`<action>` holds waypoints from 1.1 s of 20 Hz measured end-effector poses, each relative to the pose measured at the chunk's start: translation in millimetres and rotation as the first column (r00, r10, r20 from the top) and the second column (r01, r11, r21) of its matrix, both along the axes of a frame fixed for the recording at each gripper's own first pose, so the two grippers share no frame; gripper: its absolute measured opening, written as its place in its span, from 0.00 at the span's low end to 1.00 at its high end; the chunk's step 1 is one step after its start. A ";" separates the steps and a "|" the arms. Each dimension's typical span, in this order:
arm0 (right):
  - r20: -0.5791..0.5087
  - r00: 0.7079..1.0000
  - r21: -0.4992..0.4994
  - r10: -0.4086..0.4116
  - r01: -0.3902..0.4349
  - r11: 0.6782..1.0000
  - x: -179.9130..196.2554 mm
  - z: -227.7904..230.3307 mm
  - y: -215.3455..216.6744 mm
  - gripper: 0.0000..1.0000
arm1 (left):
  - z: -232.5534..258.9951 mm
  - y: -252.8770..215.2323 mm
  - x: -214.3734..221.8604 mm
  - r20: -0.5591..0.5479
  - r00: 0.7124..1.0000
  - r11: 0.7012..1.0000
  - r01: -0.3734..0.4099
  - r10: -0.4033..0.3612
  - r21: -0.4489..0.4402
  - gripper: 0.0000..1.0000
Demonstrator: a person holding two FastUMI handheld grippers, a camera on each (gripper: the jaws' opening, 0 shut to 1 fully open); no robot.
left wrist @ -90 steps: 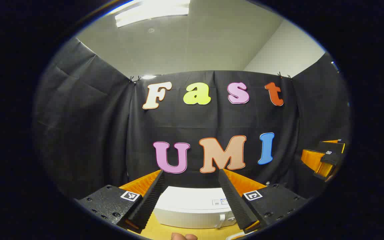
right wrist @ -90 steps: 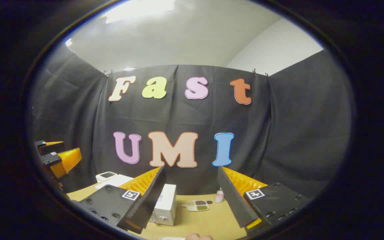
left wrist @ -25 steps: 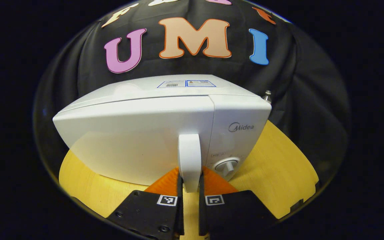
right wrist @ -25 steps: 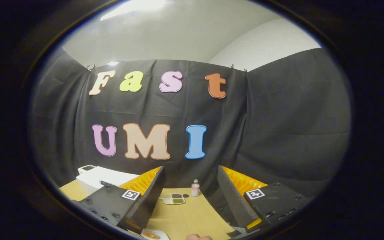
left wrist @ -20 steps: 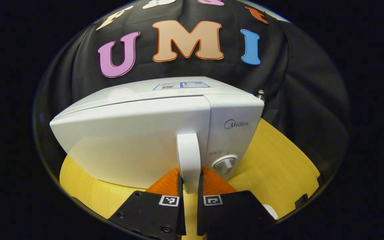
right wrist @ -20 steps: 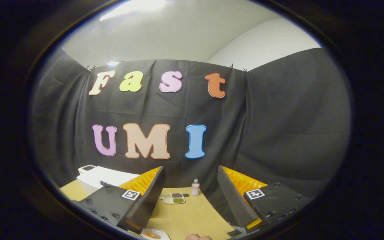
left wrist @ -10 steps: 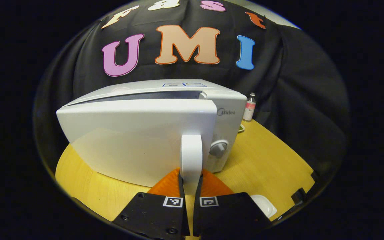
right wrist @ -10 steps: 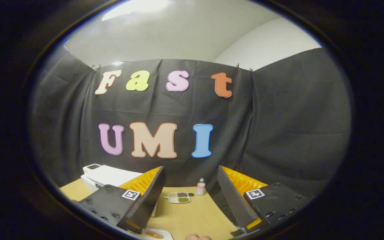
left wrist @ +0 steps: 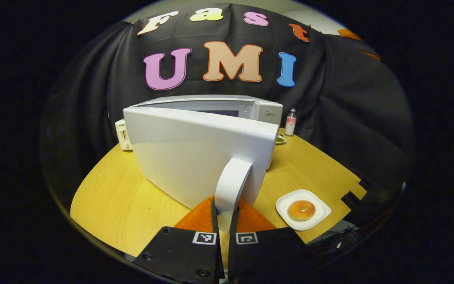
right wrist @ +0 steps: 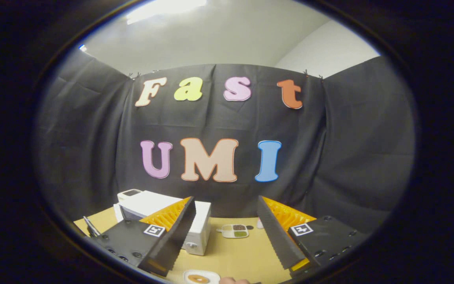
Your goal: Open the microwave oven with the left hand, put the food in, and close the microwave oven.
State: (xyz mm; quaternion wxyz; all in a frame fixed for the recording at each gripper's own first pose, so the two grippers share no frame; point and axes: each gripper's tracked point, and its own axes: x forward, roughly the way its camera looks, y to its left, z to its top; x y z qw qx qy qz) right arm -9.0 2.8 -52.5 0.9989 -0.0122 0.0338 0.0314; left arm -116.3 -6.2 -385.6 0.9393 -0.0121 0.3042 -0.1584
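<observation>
Two fingers of the left gripper (left wrist: 224, 227) are pinching the white door handle (left wrist: 231, 185) from either side in the left gripper view, both pressing on its lower end. That handle is sitting on the free edge of the microwave door (left wrist: 195, 152), which is standing swung out toward the camera at a wide angle. Behind the door, the microwave oven (left wrist: 250, 108) is showing its top and the upper strip of its opening. A small white appliance (left wrist: 121, 134) is standing just beside the oven at the back left. Right of the oven, a small bottle (left wrist: 290, 123) is standing near the cloth wall, with the edge of a little tray (left wrist: 280, 139) peeking out from behind the oven's front corner. Nearer the table's front edge, a donut (left wrist: 301, 210) is lying on a white plate (left wrist: 318, 215), well apart from the door and to the right of the gripper. All of this is resting on a yellow wooden table (left wrist: 112, 193).

In the right gripper view, the right gripper (right wrist: 225, 228) is hanging above the table (right wrist: 235, 256) with its fingers spread wide, gripping nothing. Between and beyond them, the oven (right wrist: 199, 227) is showing at the left, a small sectioned tray (right wrist: 235, 231) is lying farther back, and the plate (right wrist: 189, 273) with the donut (right wrist: 198, 278) is sitting at the bottom edge.
</observation>
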 end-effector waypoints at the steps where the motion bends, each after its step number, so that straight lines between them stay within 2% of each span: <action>1: -0.014 1.000 -0.006 0.011 -0.011 1.000 0.1 -7.6 7.3 0.96 | -0.4 9.8 -6.5 -0.005 1.000 1.000 0.001 -0.001 0.006 0.04; 4: -0.053 0.998 -0.011 0.041 -0.042 0.999 -4.3 -26.7 30.9 0.99 | 3.1 43.1 -21.1 0.004 1.000 0.999 -0.027 0.027 0.030 0.04; 9: -0.096 0.993 -0.017 0.071 -0.073 0.997 -16.2 -47.4 67.3 0.97 | 5.9 101.8 -40.6 0.021 0.991 0.990 -0.132 0.131 0.047 0.04; 12: -0.115 0.989 0.009 0.095 -0.095 0.995 -22.9 -54.5 91.9 0.97 | 8.0 141.8 -46.4 0.035 0.985 0.982 -0.169 0.167 0.085 0.04; 13: -0.115 0.988 0.021 0.101 -0.099 0.995 -25.4 -54.3 100.4 0.97 | 8.0 155.7 -46.6 0.041 0.983 0.978 -0.184 0.181 0.095 0.06; 17: -0.099 0.987 0.028 0.126 -0.124 0.992 -30.8 -48.9 128.8 0.97 | 9.4 193.3 -49.3 0.048 0.969 0.969 -0.244 0.241 0.050 0.04; 22: -0.074 0.986 0.028 0.147 -0.145 0.989 -38.0 -42.1 143.5 0.99 | 8.6 202.4 -48.1 0.048 0.969 0.970 -0.243 0.242 0.019 0.03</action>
